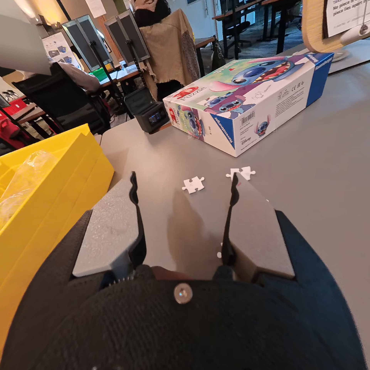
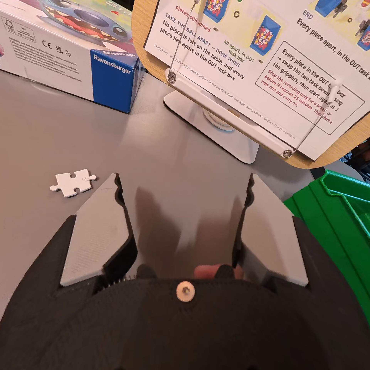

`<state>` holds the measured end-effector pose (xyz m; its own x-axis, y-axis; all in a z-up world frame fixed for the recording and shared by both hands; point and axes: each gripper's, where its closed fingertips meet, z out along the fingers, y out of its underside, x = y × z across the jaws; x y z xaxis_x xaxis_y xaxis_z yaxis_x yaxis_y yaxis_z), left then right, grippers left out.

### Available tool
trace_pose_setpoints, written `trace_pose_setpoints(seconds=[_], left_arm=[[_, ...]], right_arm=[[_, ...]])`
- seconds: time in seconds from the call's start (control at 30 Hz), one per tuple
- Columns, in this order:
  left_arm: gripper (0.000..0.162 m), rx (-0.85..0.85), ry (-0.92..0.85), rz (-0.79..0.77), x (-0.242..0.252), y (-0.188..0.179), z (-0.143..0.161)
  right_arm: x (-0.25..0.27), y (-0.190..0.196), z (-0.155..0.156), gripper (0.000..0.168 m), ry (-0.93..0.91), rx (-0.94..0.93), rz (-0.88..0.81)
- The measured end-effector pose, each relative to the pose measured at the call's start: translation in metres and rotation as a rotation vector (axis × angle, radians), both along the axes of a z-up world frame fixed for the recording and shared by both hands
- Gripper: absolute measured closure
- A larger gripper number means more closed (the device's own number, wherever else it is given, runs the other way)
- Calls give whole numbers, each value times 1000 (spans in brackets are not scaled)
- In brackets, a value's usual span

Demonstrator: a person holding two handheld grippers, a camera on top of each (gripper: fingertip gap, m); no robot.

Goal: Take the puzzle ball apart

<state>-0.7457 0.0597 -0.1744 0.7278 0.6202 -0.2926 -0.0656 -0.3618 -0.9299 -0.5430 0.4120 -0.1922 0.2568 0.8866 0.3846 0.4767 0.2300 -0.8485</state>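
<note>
Hovering, left gripper (image 1: 183, 176): fingers spread wide, nothing between them, above the grey table (image 1: 300, 200).
Yellow bin (image 1: 60, 190): far left.
Puzzle pieces: one white piece (image 1: 193, 184) ahead, another (image 1: 245, 172) behind the right fingertip.
Puzzle box (image 1: 250, 104): beyond them.
Right gripper (image 2: 184, 176): released, empty.
Green bin (image 2: 336, 220): far right.

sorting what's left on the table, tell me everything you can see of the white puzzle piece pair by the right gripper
The white joined pair of jigsaw pieces lies flat on the grey table, plain pale side up. It looks like thin, matte plastic or card. Two pieces interlock at a round knob, with more knobs poking out at both ends and a faint printed mark on one piece. It sits just left of the open right gripper, touching only the table.
</note>
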Motion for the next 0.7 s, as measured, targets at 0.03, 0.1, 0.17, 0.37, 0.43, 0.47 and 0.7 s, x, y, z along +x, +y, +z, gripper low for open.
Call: trace_pose_setpoints(seconds=[0.03,0.1,0.17,0.37,0.43,0.47,0.7], left_arm=[[69,1,7,-1,1,0,1],[69,-5,8,-3,1,1,0],[69,-13,8,-2,1,1,-1],[69,-18,5,-3,2,2,-3],[69,-19,6,-6,2,2,-3],[69,-20,6,-8,2,2,-3],[70,-10,-16,-129,22,16,-4]], right_arm=[[0,0,-1,47,-3,1,0],[0,0,-2,47,-8,2,0],[-1,-1,-2,47,-9,-1,3],[-2,-5,-3,45,-14,-4,23],[-3,-7,-3,45,-15,-2,30],[-3,-8,-4,44,-16,-2,35],[-7,-23,-7,45,-29,-22,109]])
